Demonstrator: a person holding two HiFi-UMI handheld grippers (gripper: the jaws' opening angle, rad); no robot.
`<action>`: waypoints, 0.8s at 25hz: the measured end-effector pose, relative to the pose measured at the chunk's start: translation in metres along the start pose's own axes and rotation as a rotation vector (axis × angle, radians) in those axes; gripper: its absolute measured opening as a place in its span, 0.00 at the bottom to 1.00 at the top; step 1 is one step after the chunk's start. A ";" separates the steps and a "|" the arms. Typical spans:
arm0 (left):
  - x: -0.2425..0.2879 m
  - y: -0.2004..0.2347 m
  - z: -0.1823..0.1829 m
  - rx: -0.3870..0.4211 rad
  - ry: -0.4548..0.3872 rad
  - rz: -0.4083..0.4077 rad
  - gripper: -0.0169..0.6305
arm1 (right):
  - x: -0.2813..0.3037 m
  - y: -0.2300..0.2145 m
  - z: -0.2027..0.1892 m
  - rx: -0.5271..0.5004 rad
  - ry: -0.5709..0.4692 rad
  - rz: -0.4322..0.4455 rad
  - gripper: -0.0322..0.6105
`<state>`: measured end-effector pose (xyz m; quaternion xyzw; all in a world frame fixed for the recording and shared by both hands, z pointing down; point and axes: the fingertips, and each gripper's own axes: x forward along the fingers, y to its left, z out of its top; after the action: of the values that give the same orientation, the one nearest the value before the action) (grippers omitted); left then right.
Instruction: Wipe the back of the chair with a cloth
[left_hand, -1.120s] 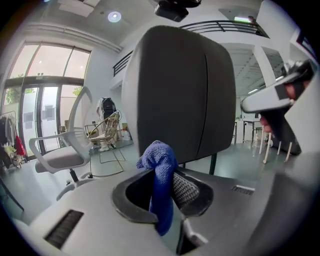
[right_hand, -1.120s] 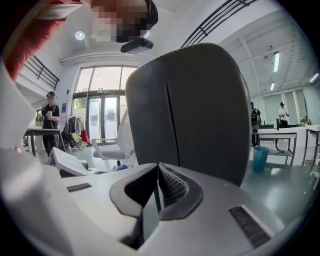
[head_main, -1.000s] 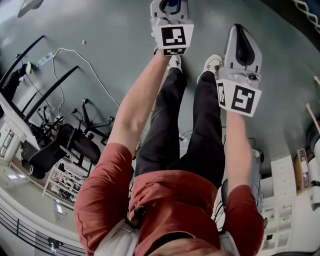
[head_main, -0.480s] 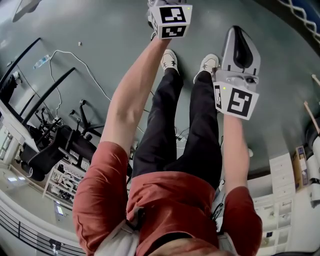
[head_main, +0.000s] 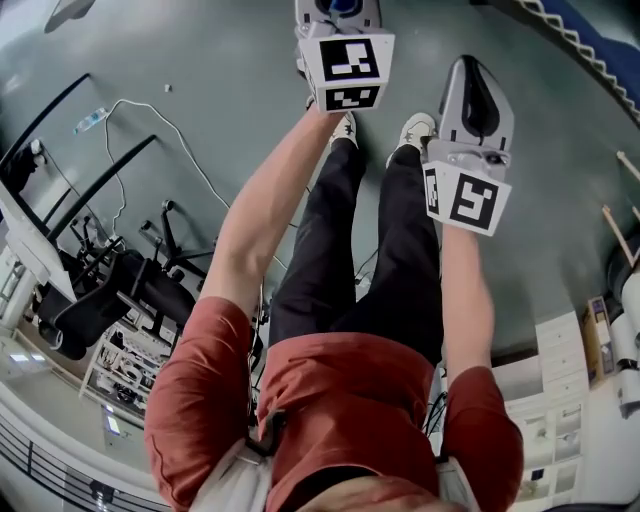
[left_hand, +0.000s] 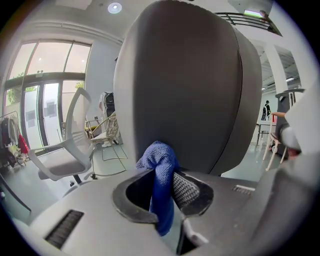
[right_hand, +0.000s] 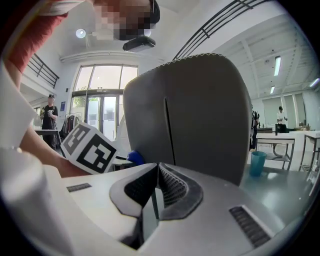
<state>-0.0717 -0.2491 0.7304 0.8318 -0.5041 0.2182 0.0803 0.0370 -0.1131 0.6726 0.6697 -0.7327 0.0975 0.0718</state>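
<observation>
The grey chair back (left_hand: 185, 85) fills the left gripper view and stands close ahead in the right gripper view, chair back (right_hand: 200, 115). My left gripper (left_hand: 167, 187) is shut on a blue cloth (left_hand: 159, 165), whose bunched top lies against the lower chair back. In the head view the left gripper (head_main: 338, 10) is held out at the top, with a bit of blue cloth (head_main: 342, 6) showing. To its right, the right gripper (head_main: 478, 70) is shut and holds nothing; its jaws meet in the right gripper view (right_hand: 157, 175). The left gripper's marker cube (right_hand: 92, 147) shows there too.
A white office chair (left_hand: 65, 155) and a wire chair (left_hand: 107, 132) stand off to the left. A teal cup (right_hand: 257, 162) sits on a table at the right. Black chairs and stands (head_main: 110, 290), a floor cable (head_main: 150, 115) and white drawers (head_main: 560, 400) surround the person's legs.
The left gripper went up and then came back down a little with the cloth. The right gripper drifted slightly up and left, still shut.
</observation>
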 end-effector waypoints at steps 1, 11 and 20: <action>-0.009 0.000 0.012 -0.003 -0.004 0.001 0.15 | -0.002 0.000 0.005 0.002 -0.003 0.001 0.09; -0.104 -0.009 0.136 -0.040 -0.079 -0.004 0.16 | -0.027 0.001 0.084 -0.015 -0.059 -0.018 0.09; -0.164 -0.019 0.207 -0.008 -0.100 -0.008 0.16 | -0.042 -0.007 0.119 0.040 -0.099 -0.035 0.09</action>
<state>-0.0613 -0.1817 0.4747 0.8434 -0.5049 0.1742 0.0592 0.0513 -0.1021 0.5472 0.6879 -0.7213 0.0773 0.0237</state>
